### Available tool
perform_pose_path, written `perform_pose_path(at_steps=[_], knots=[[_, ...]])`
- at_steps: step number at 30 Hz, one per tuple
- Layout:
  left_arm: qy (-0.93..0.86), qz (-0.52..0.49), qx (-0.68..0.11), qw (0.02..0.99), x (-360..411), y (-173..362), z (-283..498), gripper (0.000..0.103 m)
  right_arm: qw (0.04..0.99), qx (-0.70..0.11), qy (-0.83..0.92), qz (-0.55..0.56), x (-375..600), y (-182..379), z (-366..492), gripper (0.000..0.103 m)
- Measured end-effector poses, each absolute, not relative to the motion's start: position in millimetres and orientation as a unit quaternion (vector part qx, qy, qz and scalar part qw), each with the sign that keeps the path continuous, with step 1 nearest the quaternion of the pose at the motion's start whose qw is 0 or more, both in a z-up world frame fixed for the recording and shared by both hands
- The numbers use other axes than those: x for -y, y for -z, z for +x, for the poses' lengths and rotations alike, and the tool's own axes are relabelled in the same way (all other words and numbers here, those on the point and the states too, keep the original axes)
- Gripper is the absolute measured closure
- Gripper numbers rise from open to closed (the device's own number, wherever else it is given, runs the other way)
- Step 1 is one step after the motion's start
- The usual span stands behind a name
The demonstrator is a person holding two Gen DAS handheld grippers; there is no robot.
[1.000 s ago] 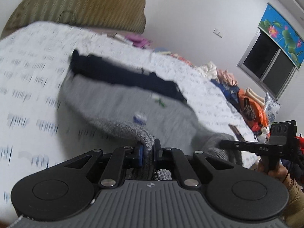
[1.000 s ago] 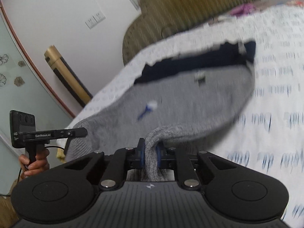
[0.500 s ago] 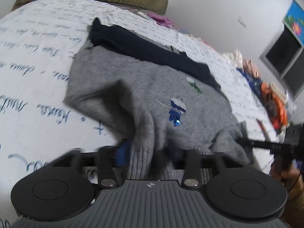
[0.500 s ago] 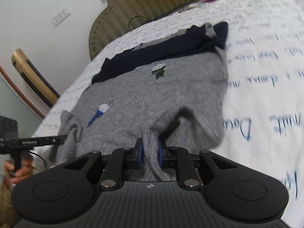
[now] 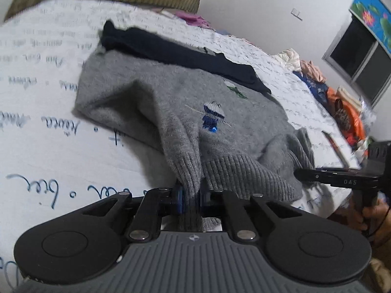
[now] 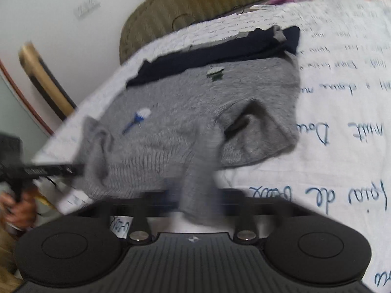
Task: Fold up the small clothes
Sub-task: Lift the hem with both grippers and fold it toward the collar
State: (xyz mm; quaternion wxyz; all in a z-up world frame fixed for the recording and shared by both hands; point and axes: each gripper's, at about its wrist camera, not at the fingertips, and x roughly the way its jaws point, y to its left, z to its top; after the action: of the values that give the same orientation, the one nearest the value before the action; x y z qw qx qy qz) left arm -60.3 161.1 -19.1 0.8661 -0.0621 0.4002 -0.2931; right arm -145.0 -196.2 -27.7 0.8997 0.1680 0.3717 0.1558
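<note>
A small grey knit sweater (image 5: 185,112) with blue and green embroidered figures lies spread on the bed, its dark navy part at the far side. My left gripper (image 5: 190,196) is shut on the ribbed cuff of one grey sleeve (image 5: 180,156). In the right wrist view the sweater (image 6: 195,112) lies the same way. My right gripper (image 6: 195,200) is blurred, its jaws spread apart, with the other sleeve cuff (image 6: 200,180) hanging loose between them. Each gripper shows at the edge of the other's view.
The bed has a white sheet (image 5: 48,146) with blue handwriting print and an olive padded headboard (image 6: 195,2). A pile of coloured clothes (image 5: 342,112) lies at the bed's far right. A window (image 5: 359,56) is in the right wall.
The sweater came down from mid-air and now lies flat on the bed. My right gripper's jaws have spread apart from the sleeve cuff. My left gripper closed again on its cuff.
</note>
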Motion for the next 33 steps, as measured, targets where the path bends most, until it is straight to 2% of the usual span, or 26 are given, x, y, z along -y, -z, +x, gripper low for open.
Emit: perform_pose_path(at_steps=[3, 10, 15, 27, 33], knots=[[0.292, -0.046, -0.377, 0.878, -158.4, 3.2, -76.6, 0.093, 0.909, -0.364, -0.157, 0.13, 186.6, 23.2, -148.7, 0.088], [0.312, -0.092, -0.301, 0.896, -183.8, -53.9, -117.0, 0.093, 0.899, -0.297, -0.249, 0.203, 209.0, -24.8, -190.9, 0.088], [0.311, -0.103, -0.278, 0.903, -193.8, -72.3, -130.1, 0.093, 0.899, -0.264, -0.27, 0.221, 217.9, -50.6, -208.2, 0.088], [0.278, -0.103, -0.291, 0.91, -172.4, -94.7, -69.2, 0.093, 0.905, -0.23, -0.244, 0.261, 236.0, -65.2, -163.7, 0.088], [0.253, -0.061, -0.298, 0.918, -148.4, -115.3, -21.4, 0.093, 0.911, -0.207, -0.22, 0.281, 249.4, -73.4, -121.7, 0.088]])
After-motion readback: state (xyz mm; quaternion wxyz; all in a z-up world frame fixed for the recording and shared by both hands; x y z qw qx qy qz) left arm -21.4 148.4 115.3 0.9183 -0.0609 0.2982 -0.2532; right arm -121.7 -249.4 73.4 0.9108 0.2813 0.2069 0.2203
